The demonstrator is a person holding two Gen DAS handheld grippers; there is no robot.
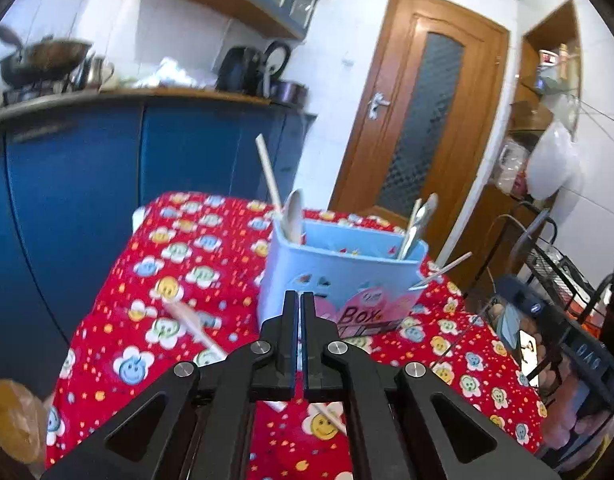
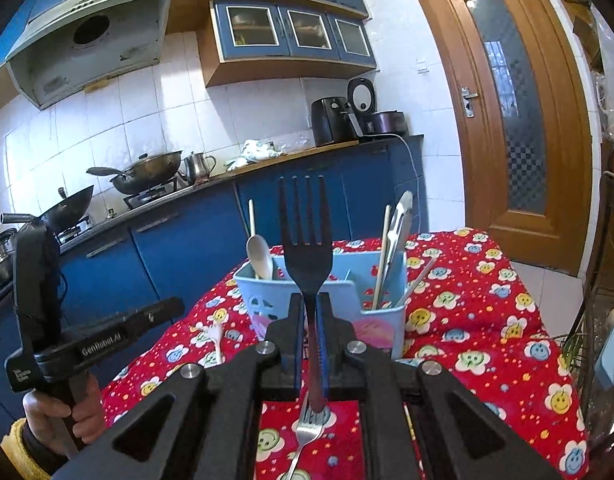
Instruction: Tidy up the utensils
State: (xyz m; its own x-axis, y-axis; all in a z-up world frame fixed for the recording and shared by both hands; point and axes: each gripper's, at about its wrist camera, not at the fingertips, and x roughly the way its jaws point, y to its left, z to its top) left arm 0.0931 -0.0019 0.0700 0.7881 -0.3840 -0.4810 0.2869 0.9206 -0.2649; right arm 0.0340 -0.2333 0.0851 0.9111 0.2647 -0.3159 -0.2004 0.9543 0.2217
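My right gripper (image 2: 311, 300) is shut on a black plastic fork (image 2: 306, 236), tines up, held in front of the light blue utensil box (image 2: 381, 322) on the red flowered tablecloth (image 2: 487, 320). The box holds a white spoon (image 2: 260, 256), chopsticks (image 2: 381, 256) and metal utensils (image 2: 399, 228). A metal fork (image 2: 307, 436) lies on the cloth under my right gripper. My left gripper (image 1: 299, 300) is shut and empty, just before the box (image 1: 339, 276). A wooden spoon (image 1: 191, 322) lies on the cloth to its left. The left gripper also shows in the right wrist view (image 2: 163, 312).
Blue kitchen cabinets (image 2: 167, 248) with woks and appliances stand behind the table. A wooden door (image 2: 519, 120) is at the right. A black wire rack (image 1: 563, 320) stands right of the table. A small white fork (image 2: 215, 336) lies left of the box.
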